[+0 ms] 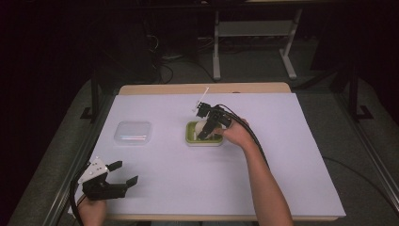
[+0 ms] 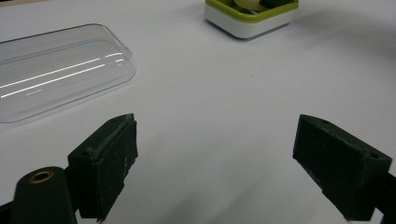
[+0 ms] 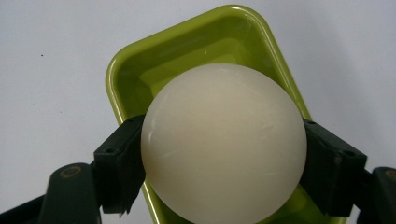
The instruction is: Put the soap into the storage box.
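A cream-white ball (image 3: 223, 142) is clamped between the two black jaws of my right gripper (image 3: 224, 163), right above a lime-green rectangular tray (image 3: 140, 79). From the high view the right gripper (image 1: 205, 130) hangs over that tray (image 1: 190, 134) at the table's middle, with the ball (image 1: 201, 125) pale between the jaws. My left gripper (image 1: 124, 173) rests near the front left corner, open and holding nothing. In the left gripper view its jaws stand wide apart over bare white surface, around the left gripper's centre (image 2: 215, 168).
A clear plastic lid (image 1: 132, 132) lies flat left of the tray, also close ahead in the left gripper view as the lid (image 2: 56, 74). The tray (image 2: 252, 16) sits farther off there. White sheet (image 1: 282, 160) covers the table; table edges drop off on both sides.
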### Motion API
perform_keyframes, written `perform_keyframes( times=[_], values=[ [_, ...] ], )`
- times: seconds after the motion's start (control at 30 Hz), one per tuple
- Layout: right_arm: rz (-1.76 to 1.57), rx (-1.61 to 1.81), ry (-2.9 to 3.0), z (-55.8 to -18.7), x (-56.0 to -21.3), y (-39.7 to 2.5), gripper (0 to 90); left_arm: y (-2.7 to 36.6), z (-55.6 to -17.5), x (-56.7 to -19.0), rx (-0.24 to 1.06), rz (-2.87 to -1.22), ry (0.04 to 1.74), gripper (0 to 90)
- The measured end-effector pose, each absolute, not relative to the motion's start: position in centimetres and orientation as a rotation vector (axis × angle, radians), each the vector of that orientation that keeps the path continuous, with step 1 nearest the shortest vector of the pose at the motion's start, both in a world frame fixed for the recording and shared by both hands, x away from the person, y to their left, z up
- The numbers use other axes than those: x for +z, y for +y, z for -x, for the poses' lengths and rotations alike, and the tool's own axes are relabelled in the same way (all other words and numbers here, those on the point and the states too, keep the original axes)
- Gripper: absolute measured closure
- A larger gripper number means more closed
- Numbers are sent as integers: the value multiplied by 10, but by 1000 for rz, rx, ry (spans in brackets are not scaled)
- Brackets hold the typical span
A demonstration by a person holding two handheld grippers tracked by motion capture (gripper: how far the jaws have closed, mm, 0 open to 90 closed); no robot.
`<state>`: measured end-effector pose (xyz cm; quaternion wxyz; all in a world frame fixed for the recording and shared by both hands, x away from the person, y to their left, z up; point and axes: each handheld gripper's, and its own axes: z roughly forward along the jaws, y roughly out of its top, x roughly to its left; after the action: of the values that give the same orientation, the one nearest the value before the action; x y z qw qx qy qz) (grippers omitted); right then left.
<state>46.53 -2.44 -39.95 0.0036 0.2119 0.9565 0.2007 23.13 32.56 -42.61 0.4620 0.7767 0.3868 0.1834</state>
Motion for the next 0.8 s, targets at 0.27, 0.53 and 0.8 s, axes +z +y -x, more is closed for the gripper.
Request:
perform_keyframes(
  times=[0.27, 0.53, 0.8],
  values=[
    [-668, 629, 2994, -465, -399, -25, 232, 325, -231, -426, 451, -1908, 952, 130],
    [-668, 626, 2999, -466, -400, -25, 233, 325, -231, -426, 452, -1907, 951, 130],
    [-675, 616, 3000, -466, -400, -26, 232, 325, -231, -426, 452, -1907, 950, 130]
  ],
)
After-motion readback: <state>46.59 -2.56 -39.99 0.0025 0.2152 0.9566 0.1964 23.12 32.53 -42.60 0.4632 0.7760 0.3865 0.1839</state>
